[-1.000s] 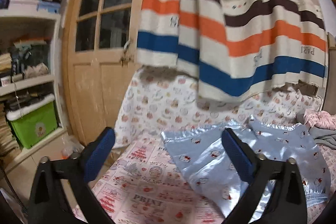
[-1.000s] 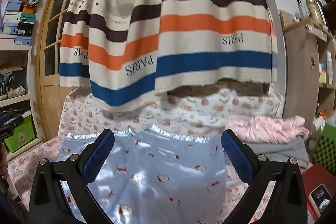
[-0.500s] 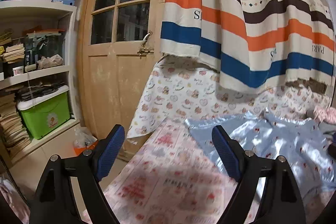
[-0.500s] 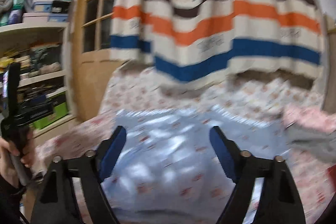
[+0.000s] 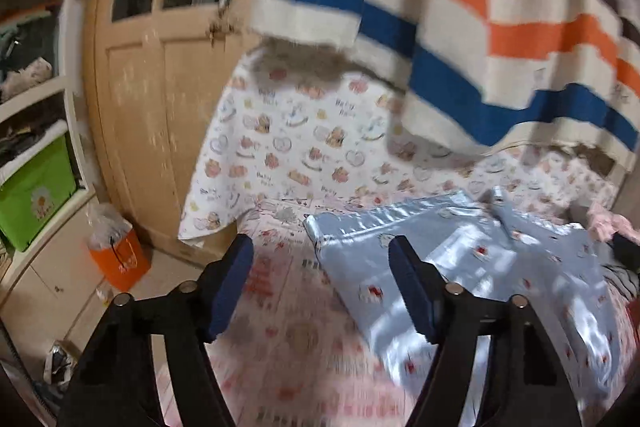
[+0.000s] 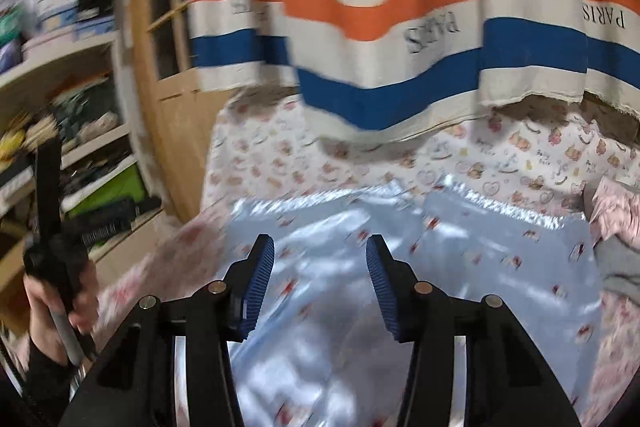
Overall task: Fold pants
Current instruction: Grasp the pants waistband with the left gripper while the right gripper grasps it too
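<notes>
Shiny light-blue pants (image 5: 472,267) with small red prints lie spread flat on a pink printed bed sheet (image 5: 288,343). In the right wrist view the pants (image 6: 460,259) fill the middle. My left gripper (image 5: 322,263) is open and empty, above the pants' left edge. My right gripper (image 6: 320,263) is open and empty, above the pants' middle. The hand holding the left gripper (image 6: 52,259) shows at the far left of the right wrist view.
A striped curtain (image 5: 460,27) hangs over the bed's far side. A wooden door (image 5: 160,67) and shelves with a green bin (image 5: 32,195) stand left. An orange bag (image 5: 118,259) sits on the floor. Pink and grey clothes (image 6: 616,227) lie at the right.
Both grippers have moved down and closer to the pants. Both pairs of jaws have narrowed, the right more than the left. Both views have swung left.
</notes>
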`<action>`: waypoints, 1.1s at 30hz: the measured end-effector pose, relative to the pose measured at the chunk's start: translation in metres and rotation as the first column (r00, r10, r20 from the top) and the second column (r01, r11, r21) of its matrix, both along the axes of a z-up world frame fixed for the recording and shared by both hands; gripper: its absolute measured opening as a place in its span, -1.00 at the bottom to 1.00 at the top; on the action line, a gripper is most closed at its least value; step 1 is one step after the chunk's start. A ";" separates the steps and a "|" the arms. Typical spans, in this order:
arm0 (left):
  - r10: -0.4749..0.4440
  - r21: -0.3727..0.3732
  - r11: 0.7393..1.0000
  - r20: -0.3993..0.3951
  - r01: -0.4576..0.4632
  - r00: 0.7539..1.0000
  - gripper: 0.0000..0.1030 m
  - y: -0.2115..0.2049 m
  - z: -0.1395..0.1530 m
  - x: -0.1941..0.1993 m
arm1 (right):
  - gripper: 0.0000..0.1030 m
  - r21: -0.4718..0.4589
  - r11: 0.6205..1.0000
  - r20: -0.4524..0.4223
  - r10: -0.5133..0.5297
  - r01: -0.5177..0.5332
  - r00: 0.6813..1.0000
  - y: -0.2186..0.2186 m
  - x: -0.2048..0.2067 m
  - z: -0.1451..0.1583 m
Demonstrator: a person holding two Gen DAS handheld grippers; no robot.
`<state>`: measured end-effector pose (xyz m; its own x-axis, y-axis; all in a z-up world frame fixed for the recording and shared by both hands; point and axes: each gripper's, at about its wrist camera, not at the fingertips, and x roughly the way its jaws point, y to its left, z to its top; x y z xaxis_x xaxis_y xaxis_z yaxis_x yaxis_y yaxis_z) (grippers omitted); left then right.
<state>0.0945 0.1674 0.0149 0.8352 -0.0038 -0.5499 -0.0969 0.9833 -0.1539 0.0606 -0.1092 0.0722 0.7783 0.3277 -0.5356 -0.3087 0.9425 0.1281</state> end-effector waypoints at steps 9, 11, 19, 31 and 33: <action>0.102 -0.089 0.987 -0.285 -0.133 0.953 0.10 0.025 -0.035 0.111 | -0.03 -0.032 0.999 -0.236 -0.025 0.018 0.972 0.002 0.156 -0.012; 0.080 -0.129 0.984 -0.288 -0.121 0.954 0.10 0.026 -0.046 0.114 | -0.03 -0.070 0.997 -0.298 -0.043 0.023 0.954 0.004 0.191 -0.031; -0.065 -0.253 0.967 -0.356 -0.029 0.932 -0.07 0.029 -0.057 0.118 | -0.03 -0.178 0.984 -0.346 -0.089 0.028 0.934 0.014 0.273 -0.090; -0.088 -0.171 0.985 -0.376 0.025 0.923 -0.96 0.016 -0.071 0.133 | -0.73 -0.259 0.966 -0.367 -0.109 0.011 0.924 0.030 0.307 -0.136; -0.064 -0.166 0.986 -0.344 0.007 0.937 -0.97 0.019 -0.069 0.131 | -0.89 -0.273 0.962 -0.344 -0.107 0.010 0.933 0.032 0.307 -0.133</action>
<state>0.2255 0.1861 -0.0538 0.5896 -0.1416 -0.7952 -0.1379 0.9524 -0.2717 0.3672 -0.0772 -0.0612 0.5359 0.0971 -0.8387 -0.2324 0.9720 -0.0360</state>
